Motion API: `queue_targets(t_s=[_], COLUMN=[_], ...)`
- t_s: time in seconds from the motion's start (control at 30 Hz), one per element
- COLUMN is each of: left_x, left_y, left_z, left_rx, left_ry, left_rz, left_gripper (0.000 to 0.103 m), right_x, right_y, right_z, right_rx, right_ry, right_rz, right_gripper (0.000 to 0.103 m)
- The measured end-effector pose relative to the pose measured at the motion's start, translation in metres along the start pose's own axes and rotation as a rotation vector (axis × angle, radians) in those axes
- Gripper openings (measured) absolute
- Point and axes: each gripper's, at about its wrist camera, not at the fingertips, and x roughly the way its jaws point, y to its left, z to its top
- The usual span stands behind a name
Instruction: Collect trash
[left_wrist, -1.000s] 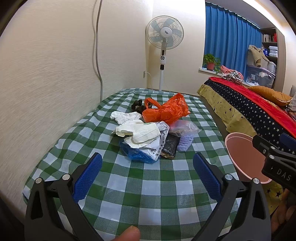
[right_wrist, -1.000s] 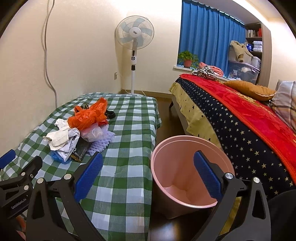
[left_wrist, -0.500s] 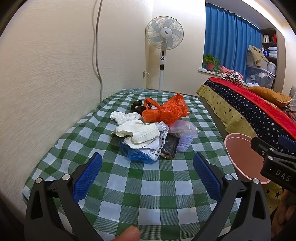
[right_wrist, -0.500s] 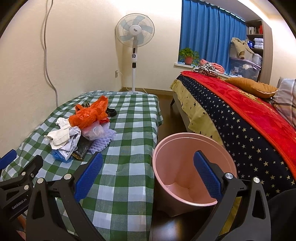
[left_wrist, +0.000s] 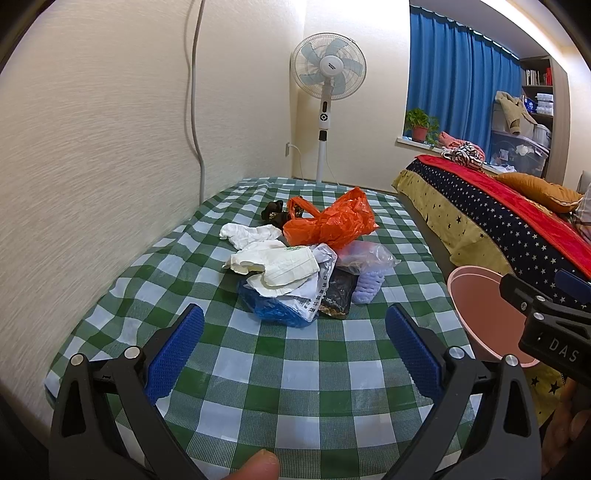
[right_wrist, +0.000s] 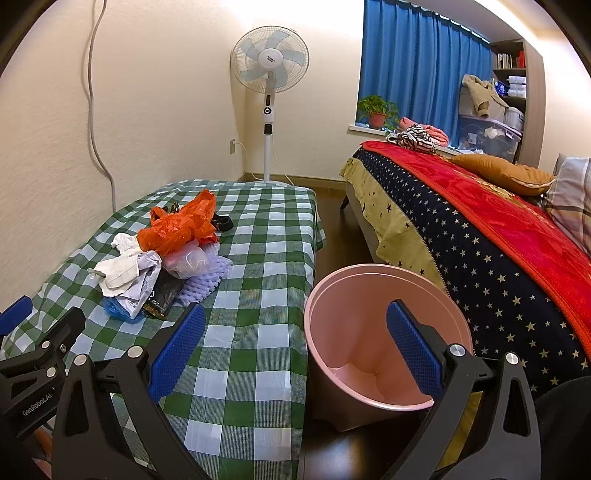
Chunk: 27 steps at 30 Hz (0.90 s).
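Trash (left_wrist: 306, 258) lay in one heap in the middle of the table (left_wrist: 295, 369), which had a green and white checked cloth on it. In the heap were an orange plastic bag (left_wrist: 332, 221), some white crumpled paper (left_wrist: 277, 266), a blue bag (left_wrist: 273, 310), a clear bag (left_wrist: 365, 254), a dark packet (left_wrist: 340, 295) and a bumpy pale purple foam piece (left_wrist: 369, 284). A small dark thing lay at the far side of the heap, too small to tell what it was. To the right of the table, on the floor beside the bed (right_wrist: 480, 229), stood a pink bin (right_wrist: 369, 295), and it looked empty inside. The left gripper (left_wrist: 293, 343) was spread wide and held nothing; it hung near the front of the heap, not touching it. The right gripper (right_wrist: 295, 343) was also spread wide and held nothing, near the bin. So it looked like the job had barely begun: nothing was in the bin, and all of the heap was left to pick up.
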Motion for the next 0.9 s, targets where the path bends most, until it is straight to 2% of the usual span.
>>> queue_targets(t_s=[0.9], left_x=[-0.0013], left_y=[-0.0008], left_z=[0.0006], left_rx=[-0.002], left_ry=[-0.002], left_rz=[-0.001], left_gripper=[0.095], right_x=[0.0001], right_y=[0.0007], right_z=[0.0], right_rx=[0.007], right_ry=[0.007], right_rz=[0.005], right_gripper=[0.096])
